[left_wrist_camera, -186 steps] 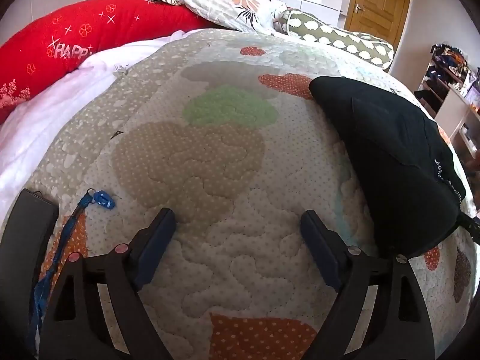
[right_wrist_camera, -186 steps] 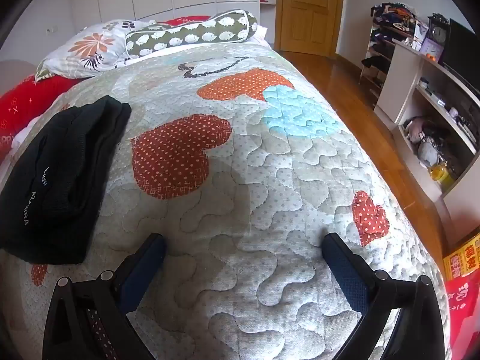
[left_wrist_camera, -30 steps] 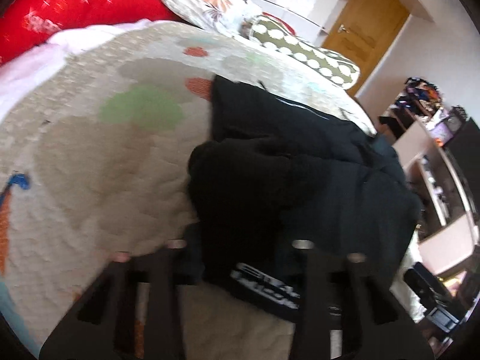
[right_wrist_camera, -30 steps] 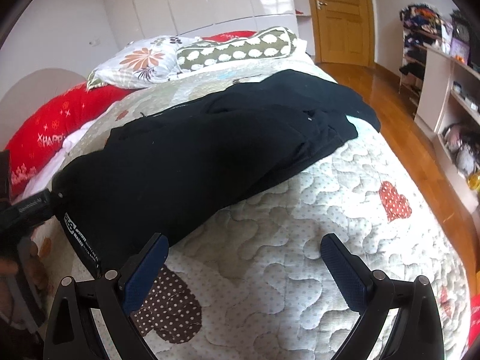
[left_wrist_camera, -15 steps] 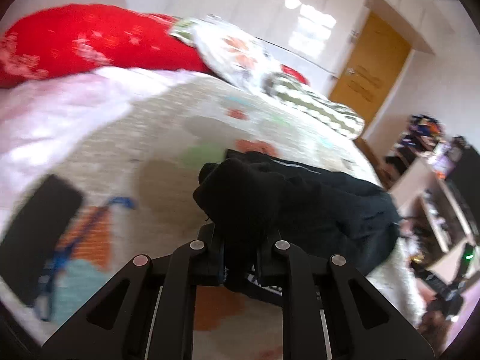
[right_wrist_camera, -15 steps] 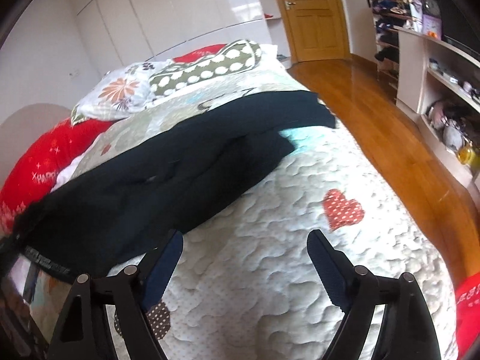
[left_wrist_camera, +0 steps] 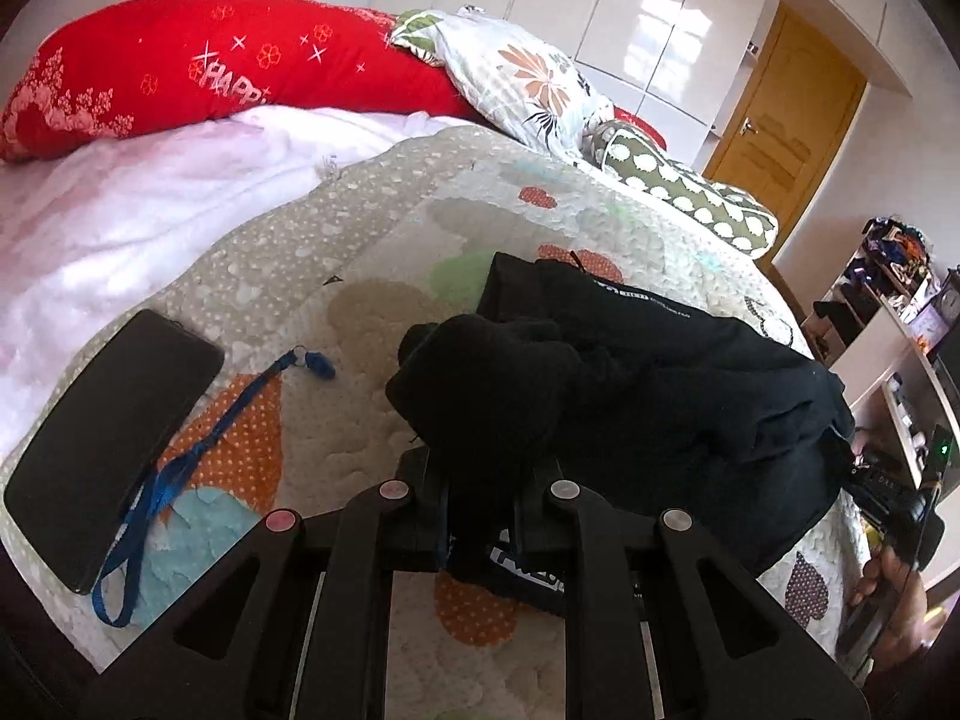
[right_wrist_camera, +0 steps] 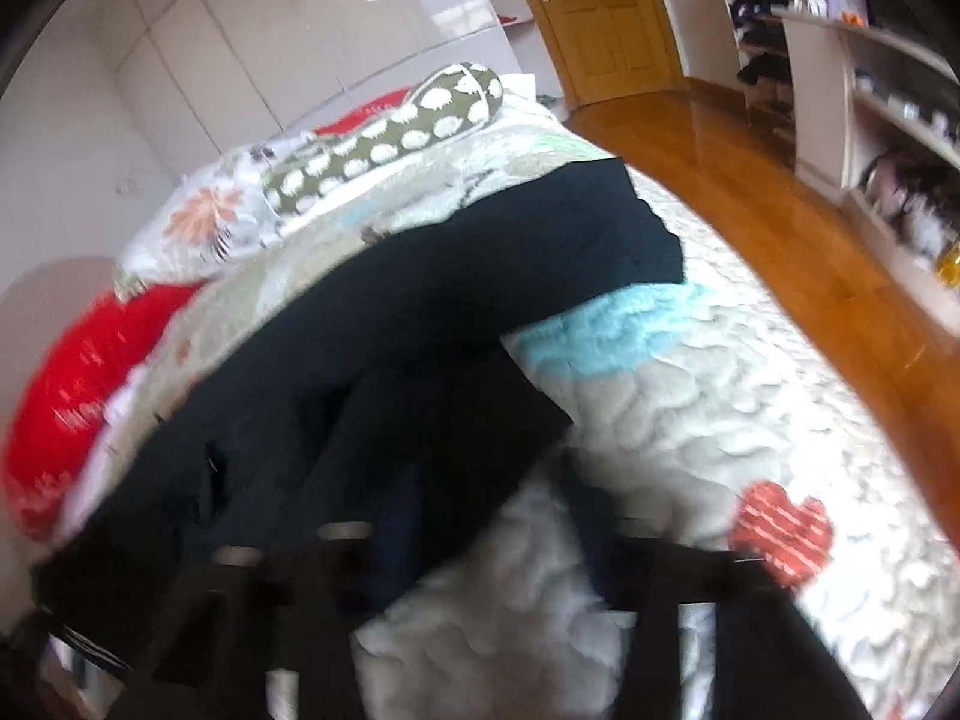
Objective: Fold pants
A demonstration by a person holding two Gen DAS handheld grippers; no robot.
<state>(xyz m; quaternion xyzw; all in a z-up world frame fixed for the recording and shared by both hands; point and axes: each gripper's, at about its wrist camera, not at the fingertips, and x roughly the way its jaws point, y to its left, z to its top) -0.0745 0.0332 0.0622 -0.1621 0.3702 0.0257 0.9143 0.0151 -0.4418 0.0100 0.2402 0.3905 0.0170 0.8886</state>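
The pants [left_wrist_camera: 660, 396] sprawl across the bed [left_wrist_camera: 372, 252], waist bunched in the clamped left claw [left_wrist_camera: 480, 516], and could drag crooked or slip if the blurred, closing right claw [right_wrist_camera: 480, 516] catches only an edge.

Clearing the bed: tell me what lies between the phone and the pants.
A blue lanyard on the quilt, between phone and pants; left wrist view.
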